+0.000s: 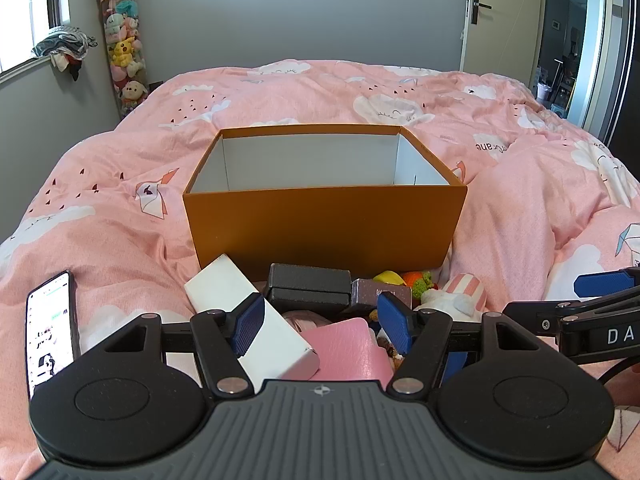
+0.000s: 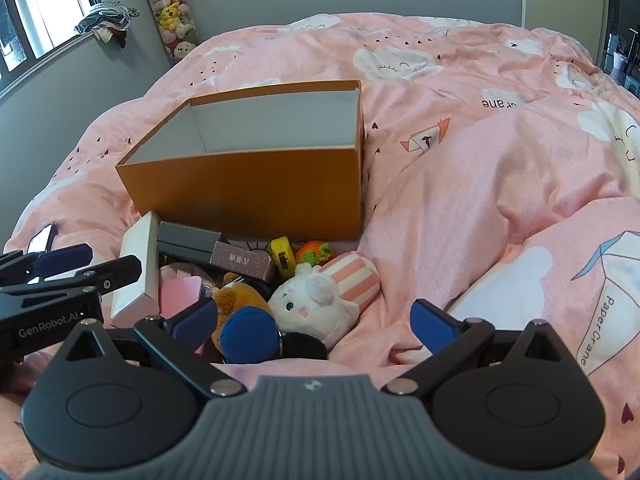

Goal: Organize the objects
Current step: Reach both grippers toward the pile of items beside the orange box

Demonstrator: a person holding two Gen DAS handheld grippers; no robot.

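Observation:
An open, empty orange box (image 1: 324,222) (image 2: 256,184) stands on the pink duvet. In front of it lies a heap: a white box (image 1: 256,320) (image 2: 138,268), a black case (image 1: 308,286) (image 2: 186,240), a mauve carton (image 1: 380,294) (image 2: 244,264), a pink wallet (image 1: 352,350), a yellow tape measure (image 2: 282,256), an orange crochet toy (image 2: 316,252), a white bunny plush (image 2: 316,304), a brown plush (image 2: 236,300). My left gripper (image 1: 322,326) is open, low over the white box and wallet. My right gripper (image 2: 316,320) is open just before the plush toys.
A phone (image 1: 52,328) with its screen lit lies on the duvet at the left. The duvet bulges in a high fold (image 2: 480,184) right of the box. A tube of plush toys (image 1: 122,40) stands by the wall; a door (image 1: 504,16) is at the back right.

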